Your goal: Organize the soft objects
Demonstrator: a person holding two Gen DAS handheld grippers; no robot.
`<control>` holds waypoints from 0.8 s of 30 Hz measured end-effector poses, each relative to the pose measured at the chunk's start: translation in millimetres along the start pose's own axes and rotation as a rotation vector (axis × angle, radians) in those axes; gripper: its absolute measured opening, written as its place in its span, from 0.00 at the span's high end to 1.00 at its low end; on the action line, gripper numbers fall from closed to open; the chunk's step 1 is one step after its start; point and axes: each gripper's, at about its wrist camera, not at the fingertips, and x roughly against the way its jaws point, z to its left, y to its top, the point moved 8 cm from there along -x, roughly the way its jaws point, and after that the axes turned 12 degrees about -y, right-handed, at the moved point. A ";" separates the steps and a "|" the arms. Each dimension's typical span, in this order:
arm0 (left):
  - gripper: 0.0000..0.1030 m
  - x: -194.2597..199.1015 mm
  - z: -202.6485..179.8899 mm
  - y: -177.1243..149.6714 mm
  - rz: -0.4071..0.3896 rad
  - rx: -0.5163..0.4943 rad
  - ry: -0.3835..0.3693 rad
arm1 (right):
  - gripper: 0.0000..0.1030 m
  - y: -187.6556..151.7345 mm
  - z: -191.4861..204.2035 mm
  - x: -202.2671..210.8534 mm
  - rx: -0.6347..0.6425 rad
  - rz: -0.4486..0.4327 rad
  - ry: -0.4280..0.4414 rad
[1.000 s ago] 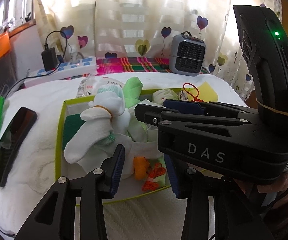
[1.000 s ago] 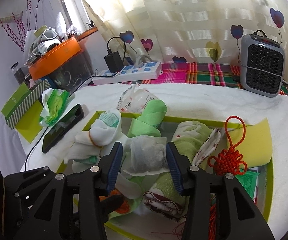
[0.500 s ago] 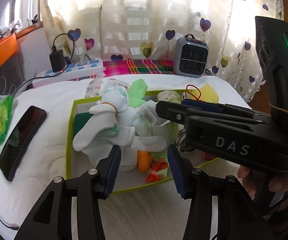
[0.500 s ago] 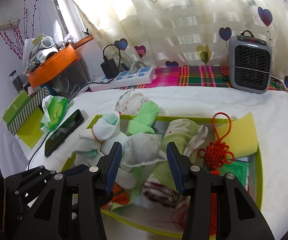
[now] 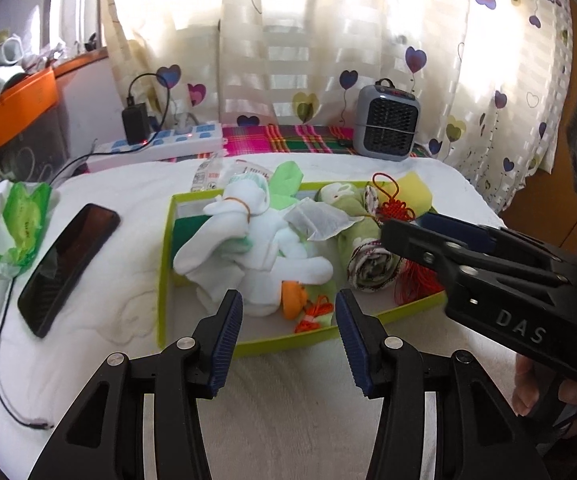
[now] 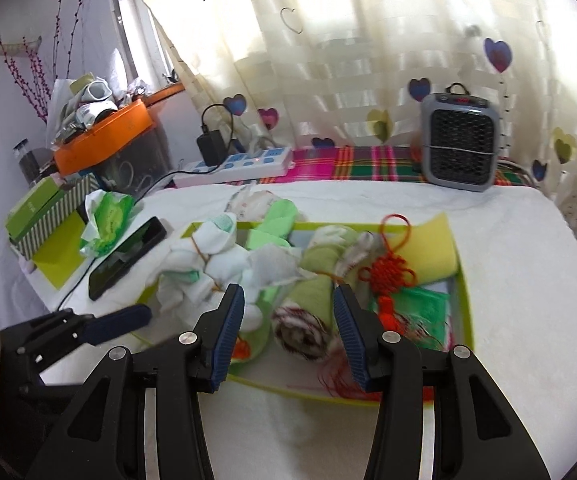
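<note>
Far left on the white-covered bench (image 5: 88, 380): green wipes packet (image 5: 22, 222), then a black phone (image 5: 68, 272) lying with its long side running away from the camera. Neither is in the tray.

Centre: shallow lime-green tray (image 5: 288, 342) holds the soft items. Left part of tray: bundle of white socks (image 5: 248, 248) tied with a rubber band, a gauzy sachet (image 5: 320, 222) resting on top. Below them, small orange bits (image 5: 294, 300). Right of centre: rolled green cloth (image 6: 312, 304), long axis running from the near tray edge toward the far edge, rolled end facing the cameras. Further right: red knot ornament (image 6: 388, 272), yellow sponge (image 6: 432, 248) at the far right corner.

Left tool (image 5: 288, 340): jaws stand apart, nothing between the pads, hovering over the near tray rim, clear of the contents. The socks lie straight ahead and slightly left of its line.

Right tool (image 6: 288, 328): jaws likewise apart and empty, above the near rim. The rolled cloth sits directly ahead between the fingers' lines, below them, untouched.

Judgement: the right tool is nearer the roll, the left nearer the socks. A grasp on the roll would close across its width, since its axis lies along the tool's pointing direction.
</note>
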 end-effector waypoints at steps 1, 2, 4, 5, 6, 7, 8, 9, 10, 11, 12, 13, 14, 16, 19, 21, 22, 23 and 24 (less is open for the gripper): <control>0.54 1.3 -0.5 -0.7 -0.001 0.001 0.003 | 0.53 -2.3 -1.9 2.5 -0.001 0.001 -0.009; 0.54 3.7 -1.3 -2.4 -0.002 0.000 0.007 | 0.53 -4.5 -3.7 4.7 -0.002 0.001 -0.015; 0.54 6.2 -2.2 -5.0 0.000 -0.001 0.019 | 0.53 -10.0 -7.6 9.2 -0.002 0.004 -0.035; 0.54 8.6 -3.7 -7.3 0.000 -0.009 0.030 | 0.53 -13.2 -9.8 10.9 -0.004 0.008 -0.046; 0.54 9.6 -4.7 -8.8 0.000 -0.012 0.030 | 0.53 -16.2 -11.6 12.8 -0.006 0.010 -0.050; 0.54 11.3 -6.0 -12.1 0.002 -0.010 0.024 | 0.53 -18.7 -12.7 14.5 -0.009 0.012 -0.050; 0.54 12.3 -6.5 -15.2 0.006 -0.007 0.022 | 0.53 -22.3 -14.6 16.3 -0.010 0.017 -0.056; 0.54 13.8 -6.4 -18.6 0.008 -0.005 0.025 | 0.53 -25.2 -16.7 17.9 -0.012 0.020 -0.064; 0.54 14.4 -6.1 -20.4 0.010 -0.003 0.027 | 0.53 -27.9 -18.9 19.6 -0.015 0.021 -0.070; 0.54 15.0 -5.4 -24.6 0.017 0.001 0.030 | 0.53 -30.8 -20.7 20.9 -0.020 0.025 -0.073; 0.54 15.2 -4.7 -27.6 0.023 0.005 0.033 | 0.53 -34.6 -22.8 21.9 -0.025 0.034 -0.075; 0.54 15.5 -3.7 -30.1 0.026 0.011 0.040 | 0.53 -37.9 -23.9 22.7 -0.028 0.040 -0.076; 0.54 16.3 -2.6 -32.9 0.029 0.014 0.049 | 0.53 -41.9 -26.0 23.1 -0.029 0.049 -0.085; 0.54 17.1 -1.6 -37.6 0.035 0.016 0.056 | 0.53 -48.2 -28.6 24.5 -0.027 0.056 -0.095; 0.54 17.6 1.1 -47.2 0.046 0.025 0.066 | 0.53 -58.8 -33.6 25.1 -0.032 0.073 -0.111; 0.54 16.9 2.9 -54.8 0.061 0.029 0.075 | 0.53 -65.1 -35.4 25.8 -0.031 0.084 -0.118; 0.54 16.3 3.9 -59.0 0.071 0.027 0.082 | 0.53 -68.5 -36.6 26.2 -0.033 0.090 -0.121; 0.54 16.5 4.5 -62.2 0.077 0.027 0.087 | 0.53 -70.9 -37.9 26.2 -0.032 0.096 -0.125; 0.54 16.5 4.9 -65.1 0.081 0.027 0.090 | 0.53 -74.1 -38.9 26.4 -0.029 0.102 -0.132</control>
